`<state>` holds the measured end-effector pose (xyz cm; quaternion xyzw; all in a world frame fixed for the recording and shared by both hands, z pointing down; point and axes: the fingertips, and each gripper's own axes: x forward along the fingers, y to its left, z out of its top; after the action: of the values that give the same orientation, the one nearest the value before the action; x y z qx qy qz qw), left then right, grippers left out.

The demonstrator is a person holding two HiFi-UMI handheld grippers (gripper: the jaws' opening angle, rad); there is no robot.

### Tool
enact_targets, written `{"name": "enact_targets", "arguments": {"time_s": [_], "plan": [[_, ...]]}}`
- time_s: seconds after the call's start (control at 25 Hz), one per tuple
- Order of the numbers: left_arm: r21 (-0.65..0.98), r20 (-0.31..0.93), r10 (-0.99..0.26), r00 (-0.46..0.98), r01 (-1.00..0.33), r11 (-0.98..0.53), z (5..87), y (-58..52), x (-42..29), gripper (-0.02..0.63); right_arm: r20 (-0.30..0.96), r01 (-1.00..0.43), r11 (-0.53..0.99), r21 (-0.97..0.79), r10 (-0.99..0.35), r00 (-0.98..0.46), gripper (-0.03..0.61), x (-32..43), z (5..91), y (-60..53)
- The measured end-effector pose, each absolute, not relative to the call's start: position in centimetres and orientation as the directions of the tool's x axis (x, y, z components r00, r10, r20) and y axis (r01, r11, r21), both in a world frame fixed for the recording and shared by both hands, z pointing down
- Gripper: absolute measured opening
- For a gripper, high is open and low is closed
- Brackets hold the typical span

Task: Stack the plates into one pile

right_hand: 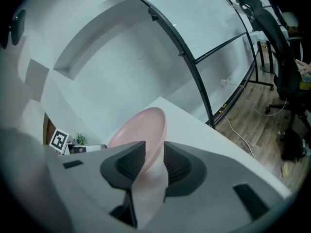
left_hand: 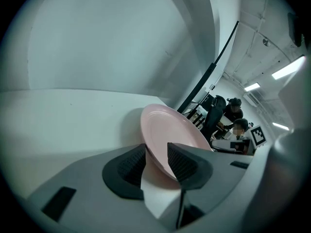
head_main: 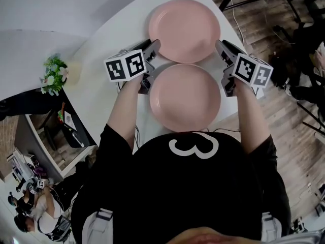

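Though smooth and shallow, held firm: far plate (head_main: 185,29), round, pink, upper centre, rim pinched at lower left by left gripper (head_main: 154,47) and lower right by right gripper (head_main: 222,47), ribbed black pads (left_hand: 182,161). Matching near plate (head_main: 185,96) below, centre, flat on white table (head_main: 101,42).

the person wears a black short-sleeved t-shirt (head_main: 152,187) with a white looped mark (head_main: 194,147) printed on it, lower centre of the head view. grey straps (head_main: 100,223) with buckles sit over both shoulders along the bottom edge. the left gripper (left_hand: 156,160) and right gripper (right_hand: 154,160) have pale grey plastic bodies and black ribbed pads (left_hand: 131,165). each carries a white cube (head_main: 126,65) with black square markers, mid-left and mid-right.
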<state>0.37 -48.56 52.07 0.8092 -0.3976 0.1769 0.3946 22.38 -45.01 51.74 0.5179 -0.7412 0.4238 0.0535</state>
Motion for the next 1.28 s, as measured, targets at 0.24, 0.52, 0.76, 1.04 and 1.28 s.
{"name": "enact_targets", "arguments": {"time_s": [0.24, 0.52, 0.76, 1.04, 1.28], "plan": [[0.476, 0.619, -0.51, 0.597, -0.802, -0.361, 52.6, -48.8, -0.1, 0.12, 0.543, -0.815, 0.085, -0.574, -0.705, -0.456, 0.115, 22.2, 52.9, -45.1], [0.478, 0.616, -0.511, 0.6, -0.8, -0.363, 52.7, -49.0, 0.3, 0.106, 0.534, -0.8, 0.08, -0.595, -0.704, -0.467, 0.094, 22.1, 52.9, -45.4], [0.475, 0.622, -0.511, 0.593, -0.805, -0.356, 52.7, -49.0, 0.2, 0.098, 0.534, -0.801, 0.095, -0.591, -0.699, -0.477, 0.086, 22.1, 52.8, -45.4], [0.453, 0.641, -0.496, 0.586, -0.811, -0.372, 52.8, -48.7, 0.2, 0.098, 0.541, -0.819, 0.101, -0.564, -0.705, -0.46, 0.078, 22.1, 52.7, -45.4], [0.438, 0.639, -0.505, 0.58, -0.814, -0.381, 52.3, -48.8, -0.1, 0.087, 0.521, -0.826, 0.107, -0.553, -0.729, -0.443, 0.069, 22.2, 51.8, -45.8]]}}
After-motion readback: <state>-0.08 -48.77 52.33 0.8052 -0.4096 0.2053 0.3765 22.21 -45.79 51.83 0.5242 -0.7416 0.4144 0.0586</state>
